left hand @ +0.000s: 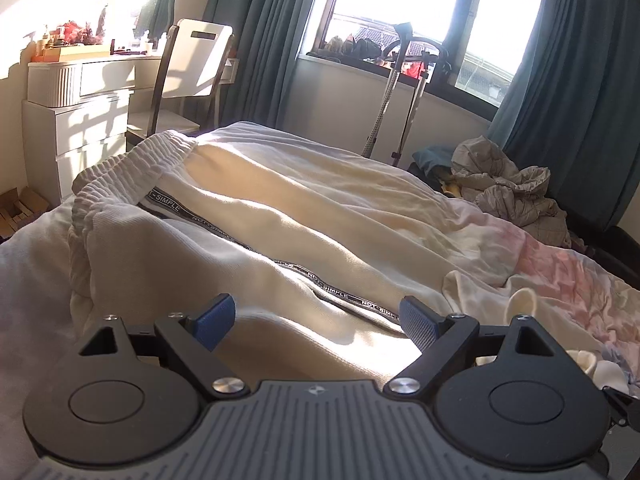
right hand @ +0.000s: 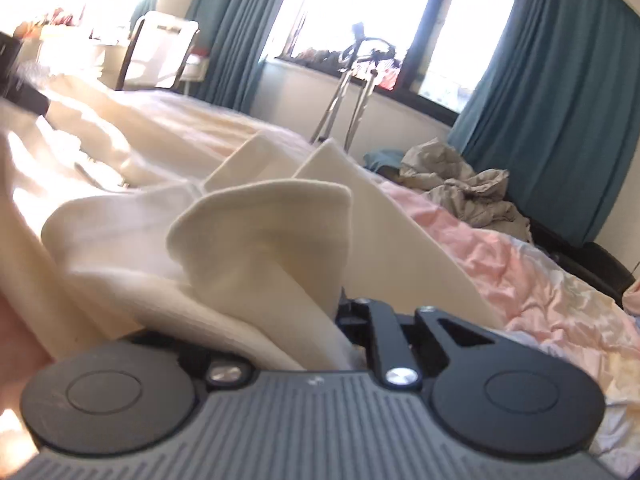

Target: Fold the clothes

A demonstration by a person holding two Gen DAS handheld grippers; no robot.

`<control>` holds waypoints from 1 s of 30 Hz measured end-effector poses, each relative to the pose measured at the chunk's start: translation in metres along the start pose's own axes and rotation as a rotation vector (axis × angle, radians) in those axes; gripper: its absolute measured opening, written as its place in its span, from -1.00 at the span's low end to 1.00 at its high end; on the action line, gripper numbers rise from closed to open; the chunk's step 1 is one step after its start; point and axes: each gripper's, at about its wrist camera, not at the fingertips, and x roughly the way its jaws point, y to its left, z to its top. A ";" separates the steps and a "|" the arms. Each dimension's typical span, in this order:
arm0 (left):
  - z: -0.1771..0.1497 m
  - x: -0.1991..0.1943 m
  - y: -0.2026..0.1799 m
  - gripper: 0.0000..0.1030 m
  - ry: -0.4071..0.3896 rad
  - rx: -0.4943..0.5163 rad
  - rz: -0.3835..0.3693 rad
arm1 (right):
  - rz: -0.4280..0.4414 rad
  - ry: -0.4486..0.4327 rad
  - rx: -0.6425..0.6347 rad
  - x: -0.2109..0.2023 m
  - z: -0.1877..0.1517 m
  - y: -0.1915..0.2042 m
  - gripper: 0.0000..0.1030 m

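Left wrist view: the left gripper [left hand: 316, 322] hovers with fingers spread wide and empty over cream trousers [left hand: 280, 216] laid across the bed [left hand: 568, 280]. Right wrist view: the right gripper [right hand: 340, 312] has its fingers nearly closed, pinching a bunched cream trouser leg [right hand: 256, 240] above the bed.
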 end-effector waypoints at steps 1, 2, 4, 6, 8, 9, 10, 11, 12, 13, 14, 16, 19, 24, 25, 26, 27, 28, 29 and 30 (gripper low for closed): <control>0.000 0.001 0.001 0.76 0.003 -0.006 -0.004 | -0.011 0.001 -0.025 0.000 -0.002 0.006 -0.69; 0.000 0.001 0.001 0.76 0.003 -0.008 -0.006 | -0.020 -0.008 -0.029 -0.002 -0.001 0.007 -0.69; 0.000 0.002 0.000 0.76 -0.002 -0.008 -0.012 | -0.021 -0.032 -0.007 -0.008 0.006 0.002 -0.69; -0.001 0.004 -0.002 0.76 -0.009 -0.004 -0.016 | -0.028 -0.072 0.030 -0.017 0.014 -0.003 -0.69; -0.002 0.003 -0.003 0.77 -0.016 -0.007 -0.011 | -0.018 -0.098 0.072 -0.023 0.017 -0.006 -0.69; -0.002 0.003 -0.004 0.77 -0.022 -0.005 -0.014 | -0.008 -0.099 0.081 -0.023 0.016 -0.006 -0.69; -0.003 0.002 -0.006 0.77 -0.025 0.003 -0.019 | 0.003 -0.084 0.074 -0.020 0.014 -0.004 -0.68; -0.004 0.002 -0.008 0.76 -0.028 0.012 -0.024 | 0.015 -0.059 0.066 -0.015 0.010 0.000 -0.64; -0.004 0.001 -0.010 0.76 -0.031 0.020 -0.030 | 0.030 -0.029 0.058 -0.008 0.004 0.004 -0.62; -0.007 0.001 -0.013 0.77 -0.033 0.036 -0.035 | 0.039 -0.006 0.048 -0.002 -0.002 0.009 -0.58; -0.009 0.002 -0.016 0.77 -0.032 0.051 -0.039 | 0.041 0.003 0.040 0.000 -0.005 0.012 -0.56; -0.013 0.003 -0.022 0.77 -0.031 0.081 -0.047 | 0.047 0.014 0.041 -0.004 -0.001 0.012 -0.38; -0.020 0.005 -0.030 0.77 -0.033 0.126 -0.070 | 0.108 0.049 0.092 -0.017 0.008 0.004 0.24; -0.028 0.005 -0.035 0.77 -0.034 0.148 -0.126 | 0.267 0.100 0.281 -0.055 0.018 -0.025 0.37; -0.029 0.005 -0.036 0.77 -0.038 0.149 -0.134 | 0.289 0.077 0.338 -0.062 0.017 -0.034 0.33; -0.030 0.005 -0.037 0.77 -0.043 0.152 -0.138 | 0.298 0.055 0.385 -0.066 0.016 -0.042 0.30; -0.031 0.006 -0.039 0.77 -0.043 0.159 -0.134 | 0.305 0.039 0.437 -0.067 0.015 -0.050 0.26; -0.032 0.008 -0.041 0.77 -0.038 0.172 -0.130 | 0.306 0.030 0.493 -0.065 0.013 -0.058 0.16; -0.033 0.010 -0.044 0.77 -0.035 0.189 -0.121 | 0.319 0.022 0.552 -0.064 0.011 -0.066 0.06; -0.034 0.011 -0.046 0.77 -0.034 0.198 -0.112 | 0.351 0.017 0.615 -0.062 0.008 -0.072 0.04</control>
